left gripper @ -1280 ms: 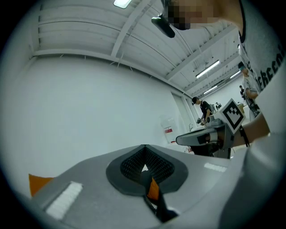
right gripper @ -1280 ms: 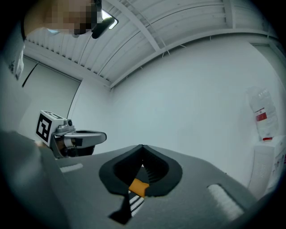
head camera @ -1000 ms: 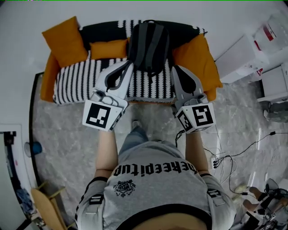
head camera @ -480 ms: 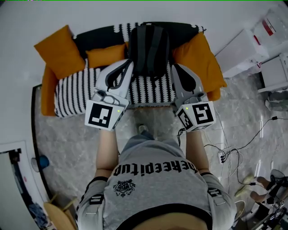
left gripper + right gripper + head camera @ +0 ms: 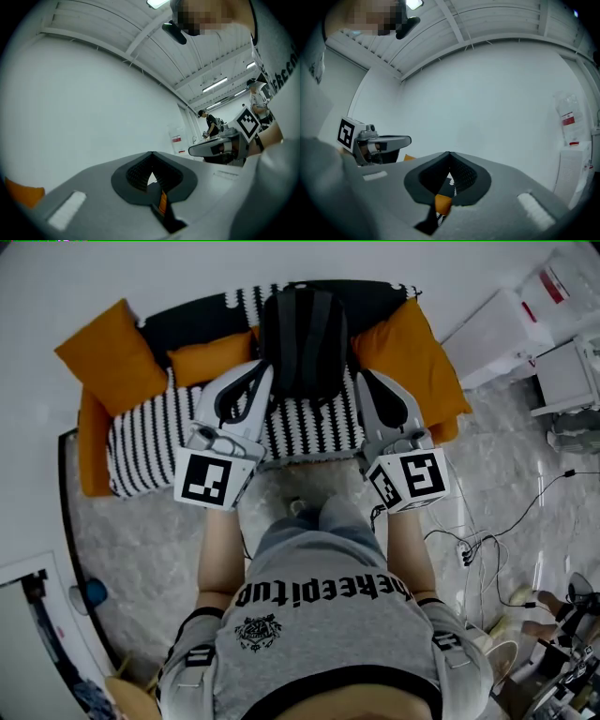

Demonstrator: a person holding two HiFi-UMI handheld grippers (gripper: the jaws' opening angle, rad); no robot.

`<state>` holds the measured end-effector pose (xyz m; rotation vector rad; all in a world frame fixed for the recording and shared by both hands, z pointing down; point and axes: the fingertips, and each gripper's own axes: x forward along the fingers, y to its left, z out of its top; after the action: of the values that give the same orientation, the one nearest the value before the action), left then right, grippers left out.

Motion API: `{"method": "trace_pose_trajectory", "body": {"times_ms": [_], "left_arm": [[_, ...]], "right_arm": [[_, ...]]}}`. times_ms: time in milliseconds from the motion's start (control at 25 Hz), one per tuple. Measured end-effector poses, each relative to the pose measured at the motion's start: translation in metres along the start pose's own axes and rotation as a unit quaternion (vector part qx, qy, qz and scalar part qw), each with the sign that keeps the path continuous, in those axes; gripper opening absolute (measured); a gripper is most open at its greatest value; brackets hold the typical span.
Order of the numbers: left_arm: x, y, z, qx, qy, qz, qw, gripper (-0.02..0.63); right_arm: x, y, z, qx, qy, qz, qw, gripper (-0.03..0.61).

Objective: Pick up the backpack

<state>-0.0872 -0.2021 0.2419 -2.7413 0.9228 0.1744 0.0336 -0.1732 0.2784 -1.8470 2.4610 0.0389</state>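
A dark grey backpack (image 5: 302,338) stands upright against the back of a sofa (image 5: 150,432) covered in black-and-white stripes. In the head view my left gripper (image 5: 264,366) reaches out level beside the pack's lower left side, its jaws meeting at the tips with nothing held. My right gripper (image 5: 360,375) is beside the pack's lower right, also shut and empty. Whether either tip touches the pack is unclear. The left gripper view shows closed jaws (image 5: 151,153) against a white wall. In the right gripper view the closed jaws (image 5: 449,153) face the same wall. The backpack appears in neither gripper view.
Orange cushions (image 5: 108,352) (image 5: 211,357) (image 5: 412,352) lie on either side of the pack. White cabinets (image 5: 511,338) stand to the right, and cables (image 5: 487,549) trail over the marble floor. Other people (image 5: 211,124) stand far off in the room.
The person has stepped toward the sofa and both grippers have moved forward with them, still flanking the backpack. Both pairs of jaws stay shut.
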Motion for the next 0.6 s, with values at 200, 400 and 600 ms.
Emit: {"method": "trace_pose_trajectory", "body": {"times_ms": [200, 400, 600], "left_arm": [[0.007, 0.007, -0.007, -0.011, -0.001, 0.000, 0.9999, 0.018], [0.016, 0.022, -0.018, -0.016, 0.016, 0.009, 0.9997, 0.018], [0.036, 0.040, -0.023, -0.015, 0.013, 0.017, 0.9997, 0.018]], "right_arm": [[0.009, -0.005, -0.003, -0.001, 0.007, -0.003, 1.000, 0.003], [0.026, -0.014, -0.007, 0.001, 0.010, 0.000, 1.000, 0.003], [0.053, -0.028, -0.008, 0.000, 0.014, 0.005, 1.000, 0.003]]}}
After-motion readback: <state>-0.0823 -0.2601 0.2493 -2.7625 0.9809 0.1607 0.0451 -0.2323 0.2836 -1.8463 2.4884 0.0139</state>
